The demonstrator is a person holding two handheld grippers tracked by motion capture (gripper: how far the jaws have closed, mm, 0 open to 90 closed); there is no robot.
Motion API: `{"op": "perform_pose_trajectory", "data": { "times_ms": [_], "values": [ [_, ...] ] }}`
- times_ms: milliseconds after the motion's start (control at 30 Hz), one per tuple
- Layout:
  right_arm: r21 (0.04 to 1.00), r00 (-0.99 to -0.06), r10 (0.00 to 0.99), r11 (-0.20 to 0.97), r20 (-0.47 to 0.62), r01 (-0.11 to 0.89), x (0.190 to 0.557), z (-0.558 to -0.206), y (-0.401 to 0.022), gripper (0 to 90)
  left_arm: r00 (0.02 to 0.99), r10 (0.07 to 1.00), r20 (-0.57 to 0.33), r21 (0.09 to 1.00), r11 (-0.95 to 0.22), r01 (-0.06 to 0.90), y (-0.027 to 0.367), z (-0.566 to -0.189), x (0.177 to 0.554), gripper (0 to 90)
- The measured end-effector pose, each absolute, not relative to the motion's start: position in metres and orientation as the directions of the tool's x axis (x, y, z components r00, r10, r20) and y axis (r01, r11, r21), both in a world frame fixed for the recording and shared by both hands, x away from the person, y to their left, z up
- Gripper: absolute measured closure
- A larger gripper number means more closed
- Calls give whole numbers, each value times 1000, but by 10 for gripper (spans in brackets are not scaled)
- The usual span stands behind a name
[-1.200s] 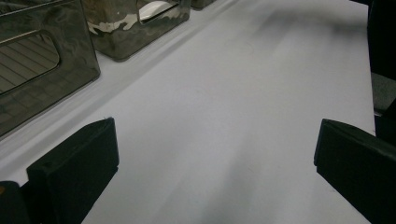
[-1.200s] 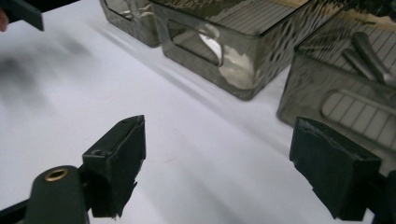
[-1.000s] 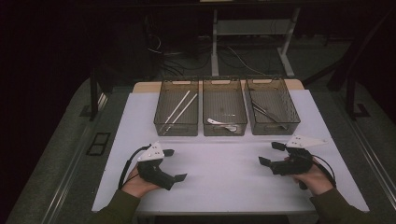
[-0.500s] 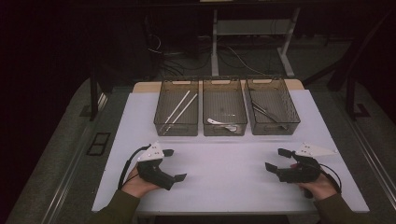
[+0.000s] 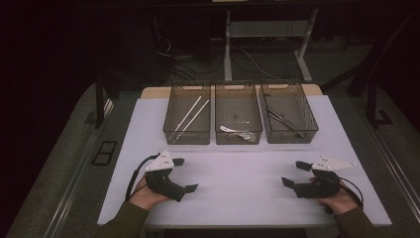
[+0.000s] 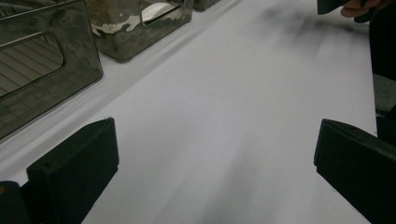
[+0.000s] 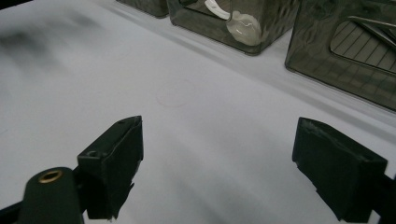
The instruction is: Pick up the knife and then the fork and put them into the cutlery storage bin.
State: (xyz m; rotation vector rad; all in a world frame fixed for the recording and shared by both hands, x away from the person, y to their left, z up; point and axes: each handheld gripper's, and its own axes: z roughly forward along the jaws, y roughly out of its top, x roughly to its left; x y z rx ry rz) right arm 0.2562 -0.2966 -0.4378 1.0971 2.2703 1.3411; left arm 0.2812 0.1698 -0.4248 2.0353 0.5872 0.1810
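Both grippers rest low over the white table mat (image 5: 237,183), each held in a hand near the front edge. My left gripper (image 5: 184,174) is at the left, open, with nothing between its black jaws. In the left gripper view the left gripper (image 6: 217,140) spans bare mat. My right gripper (image 5: 294,173) is at the right, also open and empty. Bare mat lies between the jaws of the right gripper (image 7: 219,140) in its own view too. The two point inward, toward each other.
Three dark see-through bins stand in a row at the back of the mat. The left bin (image 5: 187,140) holds white sticks (image 5: 190,116), the middle bin (image 5: 238,140) a white spoon (image 5: 233,131), the right bin (image 5: 292,139) metal utensils (image 5: 282,119).
The right hand has shifted its gripper a little to the right and nearer the front edge. The left hand and the bins have stayed put.
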Motion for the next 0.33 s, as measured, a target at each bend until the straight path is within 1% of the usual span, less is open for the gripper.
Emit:
{"op": "perform_pose_trajectory", "data": {
  "times_ms": [333],
  "values": [
    [841,-669,733,282,121,461,255,-437,-298,162,873,475,-109,851,-409,329,169,-425,282,0]
  ]
}}
